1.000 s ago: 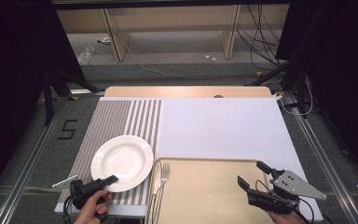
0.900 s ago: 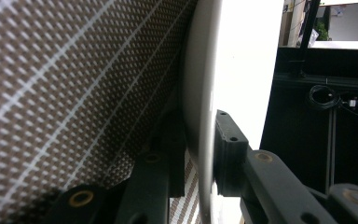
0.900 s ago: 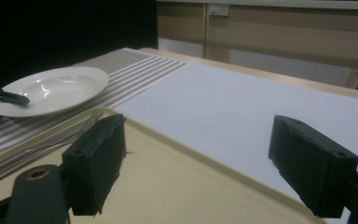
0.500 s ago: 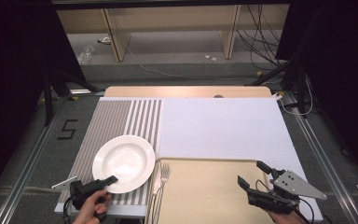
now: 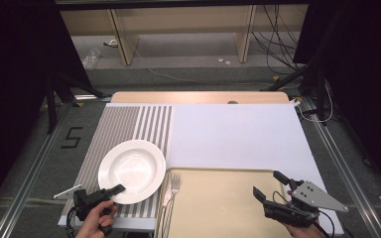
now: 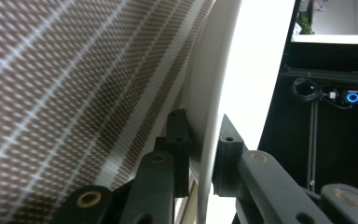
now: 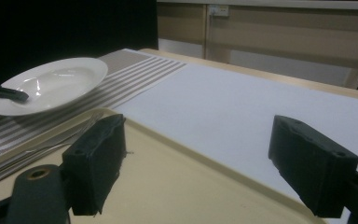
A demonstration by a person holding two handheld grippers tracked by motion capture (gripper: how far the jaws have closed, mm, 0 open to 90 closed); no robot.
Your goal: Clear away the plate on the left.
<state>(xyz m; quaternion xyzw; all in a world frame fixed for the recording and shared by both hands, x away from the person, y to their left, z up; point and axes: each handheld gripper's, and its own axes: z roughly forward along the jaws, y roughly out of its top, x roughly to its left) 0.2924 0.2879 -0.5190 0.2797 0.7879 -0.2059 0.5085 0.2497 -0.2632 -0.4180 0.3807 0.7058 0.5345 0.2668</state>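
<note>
Left gripper (image 5: 113,190) fingers clamped on white plate (image 5: 131,170) rim over striped mat (image 5: 129,128); fork (image 5: 172,191) just beside. Right gripper (image 5: 273,184) fingers wide above tray (image 5: 213,208). Plate's far rim cut off up close.

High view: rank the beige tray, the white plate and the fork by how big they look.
1. beige tray, largest, though the bottom edge of the picture cuts it off.
2. white plate, plainly smaller.
3. fork, thinnest and smallest; its handle also runs toward the bottom edge.
</note>
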